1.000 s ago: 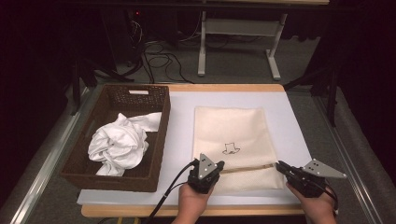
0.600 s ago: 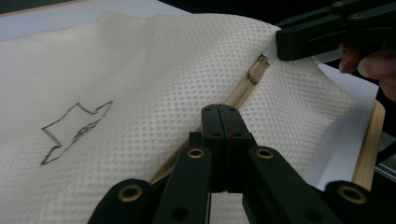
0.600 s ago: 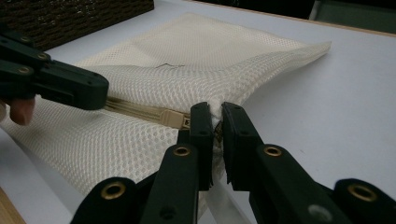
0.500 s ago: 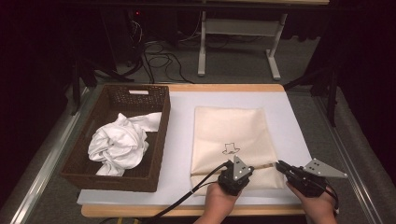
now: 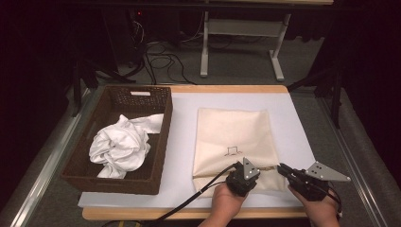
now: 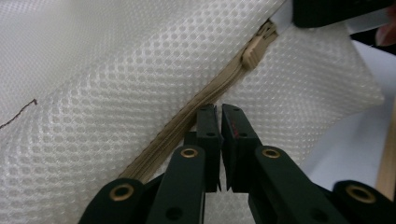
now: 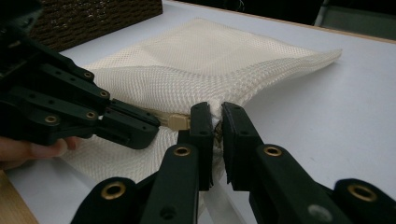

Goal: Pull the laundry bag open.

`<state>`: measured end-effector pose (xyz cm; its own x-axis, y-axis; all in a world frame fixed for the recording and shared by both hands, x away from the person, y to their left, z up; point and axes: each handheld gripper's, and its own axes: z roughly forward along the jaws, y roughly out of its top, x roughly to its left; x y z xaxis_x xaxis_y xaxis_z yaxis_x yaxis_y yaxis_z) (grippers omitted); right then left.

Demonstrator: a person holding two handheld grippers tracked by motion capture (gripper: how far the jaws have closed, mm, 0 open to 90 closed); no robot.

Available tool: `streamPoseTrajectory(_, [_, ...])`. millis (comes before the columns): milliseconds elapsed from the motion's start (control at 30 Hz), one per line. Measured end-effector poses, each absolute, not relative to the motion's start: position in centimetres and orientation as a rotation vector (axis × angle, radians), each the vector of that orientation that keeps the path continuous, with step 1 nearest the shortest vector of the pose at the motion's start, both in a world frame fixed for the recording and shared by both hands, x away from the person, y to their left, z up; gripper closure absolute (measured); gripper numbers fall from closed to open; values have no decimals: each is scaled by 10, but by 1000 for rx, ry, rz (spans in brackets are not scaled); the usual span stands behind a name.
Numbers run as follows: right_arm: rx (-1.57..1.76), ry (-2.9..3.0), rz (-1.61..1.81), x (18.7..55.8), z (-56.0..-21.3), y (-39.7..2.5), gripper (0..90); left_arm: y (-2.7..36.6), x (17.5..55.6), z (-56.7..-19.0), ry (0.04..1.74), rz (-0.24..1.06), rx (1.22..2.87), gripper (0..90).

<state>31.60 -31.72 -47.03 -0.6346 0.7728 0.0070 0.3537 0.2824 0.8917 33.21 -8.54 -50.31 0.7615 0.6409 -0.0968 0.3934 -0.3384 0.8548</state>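
While your two hands sit at the near edge of the tabletop (image 5: 302, 142), what matters is the line of the zipper (image 6: 187, 123): it runs along the near hem of the mesh bag (image 5: 234, 137), left to right between your grippers.

Your left gripper (image 5: 247, 173) lies on that hem, near its middle. In the left gripper view its jaws are nearly closed, a thin slit between them, and they sit right on the zipper tape; I cannot tell whether they pinch the tape or only rest against it. The slider (image 6: 253, 52) lies ahead of those jaws, further along the tape toward the right-hand corner.

Your right gripper (image 5: 283, 169) holds that corner. In the right gripper view its jaws are closed down on a fold of mesh at the zipper's end, with the slider (image 7: 178, 122) just to the left of the tips and touching or almost touching them. So the right gripper is the nearer one to the slider, and the zipper's long axis leads away from it toward your left hand.

Beyond, the bag lies flat, its far end toward the back of the tabletop. The basket (image 5: 142, 94) with white cloth (image 5: 120, 146) stands well apart on the left.
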Motion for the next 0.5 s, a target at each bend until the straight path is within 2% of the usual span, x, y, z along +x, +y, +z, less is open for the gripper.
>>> streamPoseTrajectory(300, [1007, 2134, 1308, 315, -471, -316, 844, -89, 332, -494, 761, 296, 1924, 774])
streamPoseTrajectory(500, [1010, 2138, 1306, 315, -472, -315, 844, -95, 333, -497, 745, 269, 1925, 761])
